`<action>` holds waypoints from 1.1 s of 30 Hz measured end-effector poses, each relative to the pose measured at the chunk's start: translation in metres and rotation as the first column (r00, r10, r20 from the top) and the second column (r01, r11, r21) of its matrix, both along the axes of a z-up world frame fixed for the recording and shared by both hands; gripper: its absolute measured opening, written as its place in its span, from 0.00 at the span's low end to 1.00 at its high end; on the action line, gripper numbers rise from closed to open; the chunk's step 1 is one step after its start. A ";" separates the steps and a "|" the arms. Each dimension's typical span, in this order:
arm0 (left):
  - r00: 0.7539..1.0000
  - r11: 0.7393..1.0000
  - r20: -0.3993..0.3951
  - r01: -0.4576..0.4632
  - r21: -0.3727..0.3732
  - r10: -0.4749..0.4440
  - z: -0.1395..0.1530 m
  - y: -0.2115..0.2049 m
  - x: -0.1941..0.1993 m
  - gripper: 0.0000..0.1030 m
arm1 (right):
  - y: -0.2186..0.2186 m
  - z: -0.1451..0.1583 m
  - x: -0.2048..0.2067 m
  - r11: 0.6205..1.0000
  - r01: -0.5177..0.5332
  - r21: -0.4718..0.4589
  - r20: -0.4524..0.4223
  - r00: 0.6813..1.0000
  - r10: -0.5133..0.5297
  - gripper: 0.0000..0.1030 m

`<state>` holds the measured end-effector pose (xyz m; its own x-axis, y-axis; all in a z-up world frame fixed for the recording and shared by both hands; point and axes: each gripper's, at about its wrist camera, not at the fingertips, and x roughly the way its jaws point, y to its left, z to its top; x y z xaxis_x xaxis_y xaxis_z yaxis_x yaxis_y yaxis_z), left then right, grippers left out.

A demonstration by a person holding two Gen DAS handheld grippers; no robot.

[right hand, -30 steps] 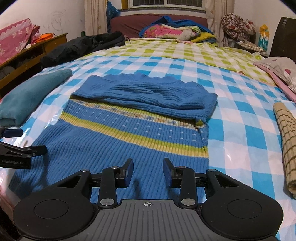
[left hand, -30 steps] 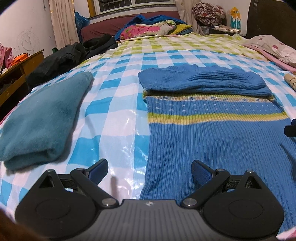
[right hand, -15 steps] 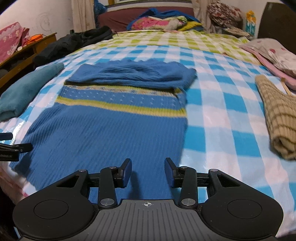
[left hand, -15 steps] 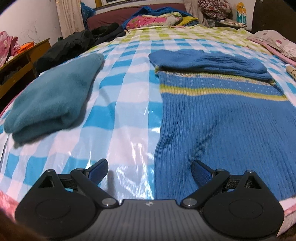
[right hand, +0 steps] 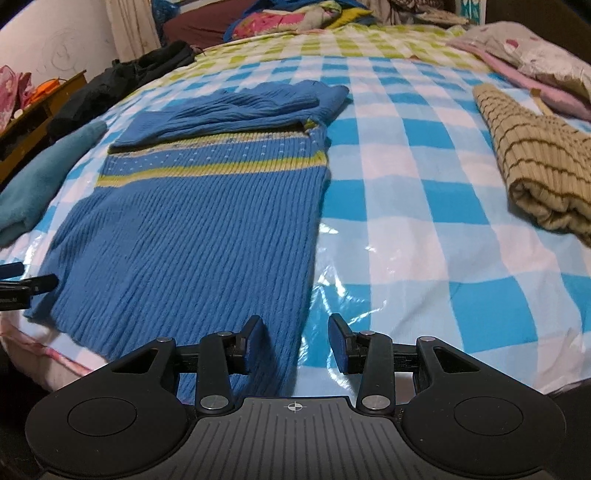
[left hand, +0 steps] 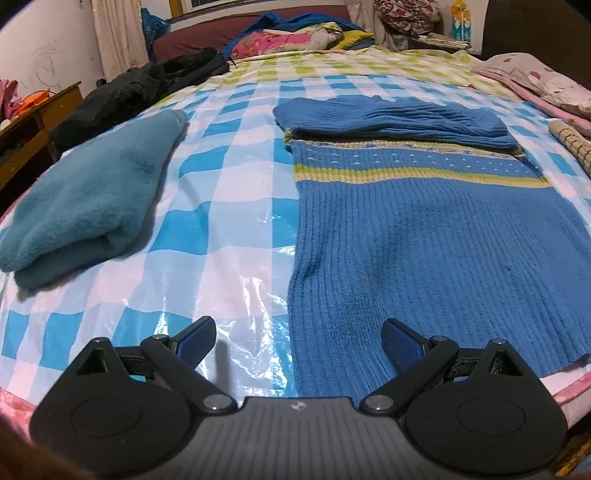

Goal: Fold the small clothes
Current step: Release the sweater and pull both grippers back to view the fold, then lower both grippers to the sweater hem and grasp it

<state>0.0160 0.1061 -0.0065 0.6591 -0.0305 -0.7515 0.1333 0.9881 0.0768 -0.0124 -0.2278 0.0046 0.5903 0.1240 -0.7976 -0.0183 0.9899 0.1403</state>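
The blue sweater (left hand: 424, 236) runs past the right edge in the left wrist view, its hem hidden behind the tool.

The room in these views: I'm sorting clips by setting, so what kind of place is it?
Most likely a home bedroom. A blue ribbed knit sweater lies on a bed under a glossy blue-and-white checked cover, bright pillows are piled at the far end, and a curtained window is behind.

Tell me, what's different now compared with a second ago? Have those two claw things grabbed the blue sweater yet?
Not yet. Both have pulled back toward the near hem of the blue sweater: the left gripper now straddles its left edge, the right gripper its right edge, which it had been well inside of. Both remain open, holding nothing. The sweater, teal towel and striped beige garment lie as before.
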 end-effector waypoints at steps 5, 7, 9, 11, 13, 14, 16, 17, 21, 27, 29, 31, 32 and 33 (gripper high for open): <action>1.000 1.000 -0.027 -0.015 -0.019 0.015 -0.003 0.005 0.002 0.95 | 0.005 0.000 -0.003 0.996 -0.038 0.085 -0.030 0.999 0.040 0.38; 0.999 0.999 -0.049 -0.022 -0.046 0.020 -0.004 0.008 0.004 0.91 | 0.006 -0.001 -0.003 0.994 -0.034 0.107 -0.032 0.999 0.038 0.39; 0.998 0.998 -0.059 -0.026 -0.062 0.022 -0.004 0.010 0.005 0.87 | 0.004 -0.002 -0.002 0.991 -0.026 0.129 -0.033 0.999 0.030 0.39; 0.998 0.998 -0.060 -0.026 -0.059 0.022 -0.004 0.010 0.005 0.85 | 0.001 -0.002 -0.001 0.988 -0.019 0.153 -0.036 0.999 0.025 0.39; 0.998 0.998 -0.057 -0.016 -0.060 0.013 -0.003 0.009 0.004 0.81 | -0.001 -0.001 0.000 0.984 -0.017 0.175 -0.039 0.999 0.024 0.37; 0.998 0.998 -0.056 -0.011 -0.063 0.007 -0.002 0.009 0.002 0.77 | -0.002 -0.001 0.000 0.982 -0.019 0.187 -0.039 0.999 0.027 0.37; 0.998 0.998 -0.055 0.004 -0.066 -0.007 -0.001 0.007 0.001 0.72 | -0.002 -0.002 0.001 0.979 -0.025 0.200 -0.038 0.999 0.034 0.36; 0.998 0.998 -0.057 0.006 -0.066 -0.010 -0.001 0.006 0.001 0.70 | -0.002 -0.004 0.002 0.978 -0.023 0.206 -0.038 0.999 0.032 0.35; 0.998 0.997 -0.062 0.022 -0.077 -0.027 0.003 0.004 0.002 0.48 | -0.004 -0.005 0.004 0.974 -0.007 0.225 -0.037 0.999 0.015 0.20; 0.997 0.992 -0.070 0.031 -0.121 -0.040 0.013 0.005 0.005 0.17 | -0.007 -0.004 0.005 0.959 -0.003 0.282 -0.020 1.000 0.009 0.12; 0.997 0.991 -0.073 0.029 -0.131 -0.038 0.013 0.006 0.006 0.17 | -0.008 -0.004 0.006 0.955 -0.003 0.296 -0.019 1.000 0.010 0.12; 0.996 0.991 -0.081 0.029 -0.129 -0.039 0.010 0.006 0.008 0.17 | -0.009 -0.006 0.007 0.953 0.007 0.303 -0.027 1.000 0.001 0.12; 0.996 0.991 -0.085 0.031 -0.127 -0.042 0.008 0.005 0.008 0.18 | -0.010 -0.007 0.008 0.952 0.006 0.307 -0.031 1.000 0.004 0.15; 0.996 0.992 -0.085 0.030 -0.125 -0.041 0.008 0.005 0.008 0.18 | -0.011 -0.008 0.009 0.950 0.004 0.311 -0.039 0.999 0.008 0.16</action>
<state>0.0241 0.1109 0.0010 0.5881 -0.1492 -0.7949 0.1696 0.9837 -0.0591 -0.0039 -0.2383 -0.0036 0.5588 0.3705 -0.7419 -0.0083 0.8971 0.4418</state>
